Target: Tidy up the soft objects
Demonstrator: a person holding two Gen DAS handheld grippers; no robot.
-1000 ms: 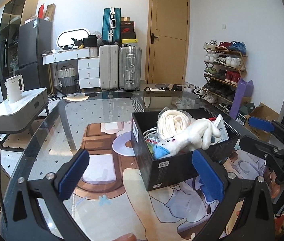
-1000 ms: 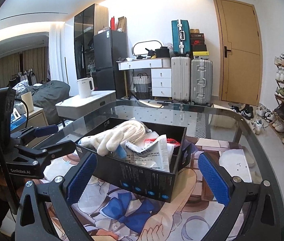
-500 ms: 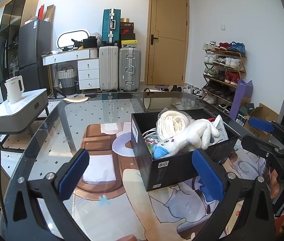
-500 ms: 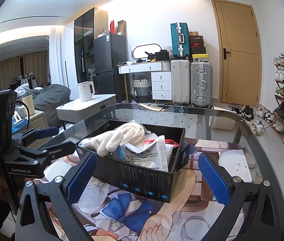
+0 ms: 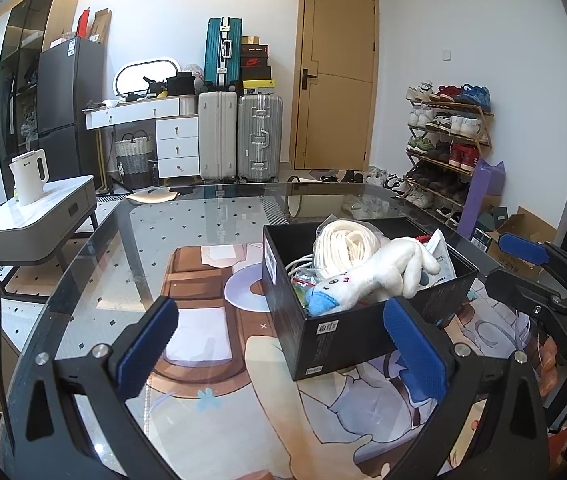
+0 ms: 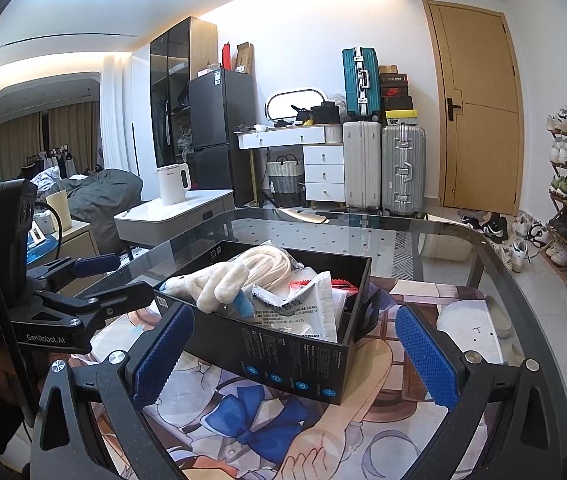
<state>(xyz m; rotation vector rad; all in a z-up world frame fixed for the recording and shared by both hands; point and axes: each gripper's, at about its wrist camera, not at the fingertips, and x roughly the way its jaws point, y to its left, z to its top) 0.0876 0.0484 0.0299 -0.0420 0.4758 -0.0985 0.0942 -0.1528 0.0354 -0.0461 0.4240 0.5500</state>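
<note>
Against the frames from one second and half a second ago we note almost no change: the black cardboard box (image 5: pixel 347 332) keeps its place on the glass-topped table (image 5: pixel 203 224), its contents lie as before, and both grippers hold the same spread; the left view has shifted only slightly.

The table carries a printed cartoon mat (image 6: pixel 267 432), and the box stands on that mat. We see the box open at the top and filled nearly to its rim.

Contents, largest first: a coil of white rope in clear wrap (image 5: pixel 343 240) at the far end; a white plush rabbit with a blue nose (image 5: pixel 367 280) lying across the top, its head towards the left gripper's side and its ears drooping over the right-hand wall (image 6: pixel 219 284); a grey-white printed plastic pouch (image 6: pixel 303 312) leaning against the wall nearest the right camera; a small red-edged packet (image 6: pixel 343 282) behind the pouch.

The left gripper (image 5: pixel 279 348) hangs released, blue pads wide apart, near the box's near corner, not touching it. The right gripper (image 6: pixel 295 348) is likewise spread wide, its pads flanking the box's long side; we cannot tell whether they touch it. Neither grips anything.
</note>
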